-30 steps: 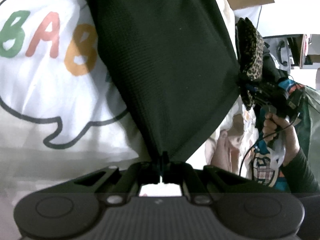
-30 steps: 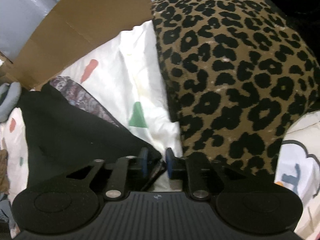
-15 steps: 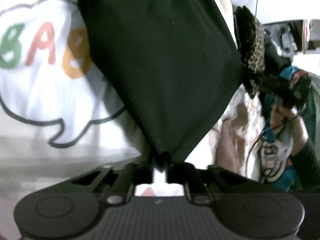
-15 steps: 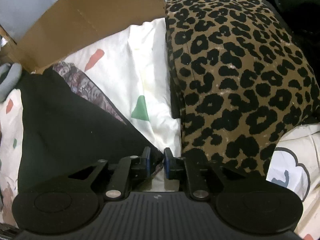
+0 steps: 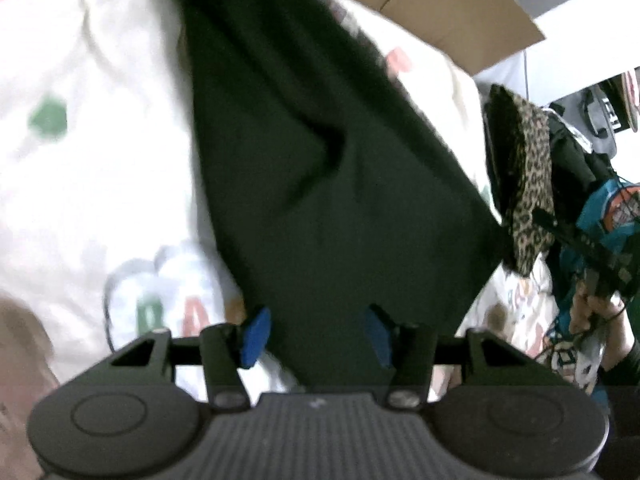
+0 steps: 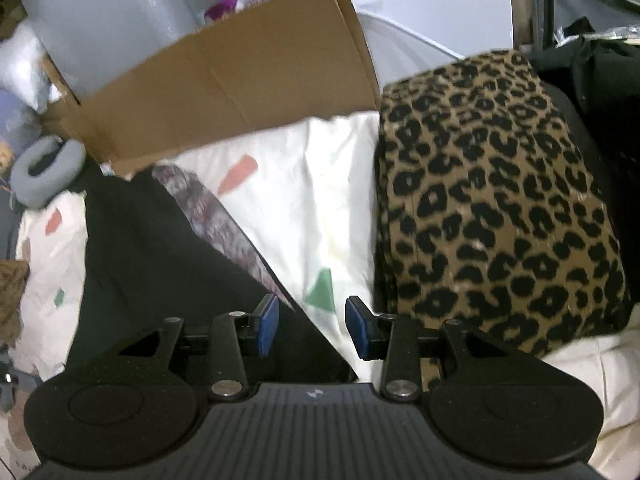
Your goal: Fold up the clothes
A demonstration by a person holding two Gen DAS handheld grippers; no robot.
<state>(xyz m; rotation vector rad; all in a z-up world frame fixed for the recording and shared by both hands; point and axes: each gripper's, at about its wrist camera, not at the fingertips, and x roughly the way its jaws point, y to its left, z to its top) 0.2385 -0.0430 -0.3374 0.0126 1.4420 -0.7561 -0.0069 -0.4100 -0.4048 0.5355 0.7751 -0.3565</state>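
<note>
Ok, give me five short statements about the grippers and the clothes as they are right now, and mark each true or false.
1. The left gripper is open, with its blue pads apart. True.
2. The right gripper is clamped on the leopard-print garment. False: it is open, and that garment lies to the right of its fingers.
3. The black garment lies on a white printed sheet. True.
4. A cardboard box stands beyond the sheet in the right wrist view. True.
5. The leopard-print garment is spread flat over the black garment. False: it sits apart, with a strip of white sheet between them.
</note>
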